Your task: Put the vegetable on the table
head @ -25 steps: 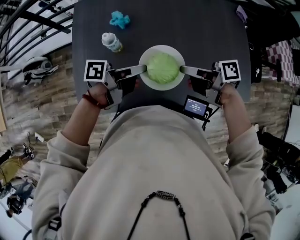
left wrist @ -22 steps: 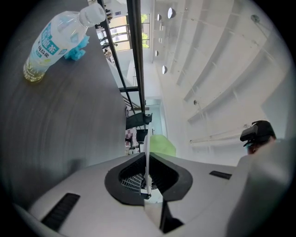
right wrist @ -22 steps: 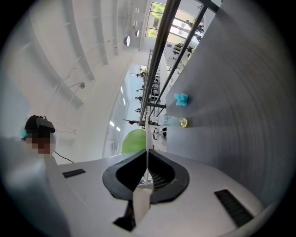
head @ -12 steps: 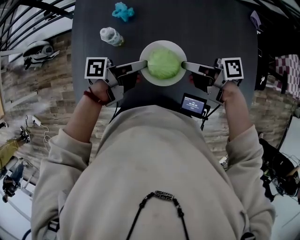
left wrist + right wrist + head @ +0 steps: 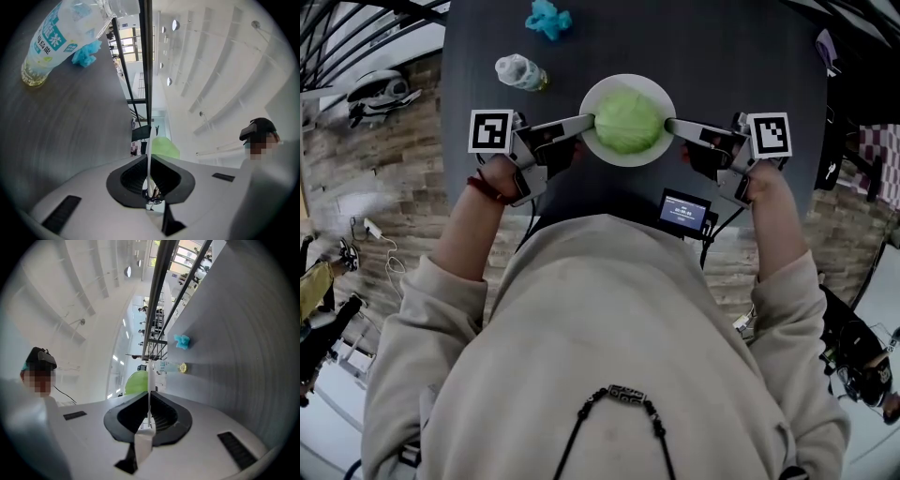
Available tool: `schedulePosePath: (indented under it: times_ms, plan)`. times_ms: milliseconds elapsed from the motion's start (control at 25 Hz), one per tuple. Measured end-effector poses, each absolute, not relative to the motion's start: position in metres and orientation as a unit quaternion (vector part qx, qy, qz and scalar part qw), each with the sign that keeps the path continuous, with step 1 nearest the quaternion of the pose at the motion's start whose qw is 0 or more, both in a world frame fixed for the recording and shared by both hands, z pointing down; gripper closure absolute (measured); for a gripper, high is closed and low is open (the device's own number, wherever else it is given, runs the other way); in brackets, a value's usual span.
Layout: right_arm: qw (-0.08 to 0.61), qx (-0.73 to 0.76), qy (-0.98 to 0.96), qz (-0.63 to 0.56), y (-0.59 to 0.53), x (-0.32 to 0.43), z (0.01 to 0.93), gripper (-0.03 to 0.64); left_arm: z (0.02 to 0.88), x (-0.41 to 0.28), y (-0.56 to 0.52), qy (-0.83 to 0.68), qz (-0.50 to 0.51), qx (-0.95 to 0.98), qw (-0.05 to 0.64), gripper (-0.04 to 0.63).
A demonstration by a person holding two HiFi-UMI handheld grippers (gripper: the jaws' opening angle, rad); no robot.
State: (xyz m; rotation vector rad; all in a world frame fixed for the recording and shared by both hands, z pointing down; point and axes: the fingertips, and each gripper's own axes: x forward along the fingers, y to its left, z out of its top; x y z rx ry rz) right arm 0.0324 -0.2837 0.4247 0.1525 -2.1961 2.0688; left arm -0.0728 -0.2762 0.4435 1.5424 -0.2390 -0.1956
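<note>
Gripping a white plate [image 5: 628,162] from opposite sides, the left gripper [image 5: 586,122] and the right gripper [image 5: 672,124] each had its jaws clamped together on the thin rim. In each gripper view that rim showed edge-on as a narrow white strip pinched between the dark pads. The jaws were almost fully closed on it.

A round green cabbage [image 5: 628,122] sat in the middle of the plate and filled most of it. It showed as a pale green mound just beyond the jaws in both gripper views. The plate was over the near part of the dark tabletop [image 5: 722,56], close to the person's chest. Whether it rested on the surface or hung just above it could not be told.

Farther back on the tabletop, to the left of the plate, a clear plastic bottle [image 5: 520,73] lay on its side, with a little yellowish liquid inside. A small blue toy [image 5: 548,19] lay beyond it, near the far edge. A small device with a lit screen [image 5: 684,213] sat near the tabletop's front edge, just below the right gripper. Each gripper's marker cube stood outward of the plate, above the person's hand.
</note>
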Motion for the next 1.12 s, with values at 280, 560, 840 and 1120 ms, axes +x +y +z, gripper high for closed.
schedulePosePath:
  times_ms: [280,560,840,1120]
  plan:
    - [0.059,0.048,-0.727,0.682,-0.292,0.045,0.437,0.589,0.458,-0.06,-0.284,-0.118,-0.093,0.688,0.71,0.571]
    - [0.054,0.055,-0.721,0.689,-0.298,0.055,0.461,0.589,0.477,-0.051,-0.291,-0.129,-0.082,0.679,0.718,0.572]
    - [0.05,0.051,-0.715,0.695,-0.3,0.061,0.48,0.589,0.495,-0.045,-0.291,-0.135,-0.077,0.671,0.725,0.572]
    - [0.047,0.06,-0.703,0.707,-0.299,0.066,0.509,0.589,0.525,-0.04,-0.292,-0.137,-0.072,0.665,0.731,0.572]
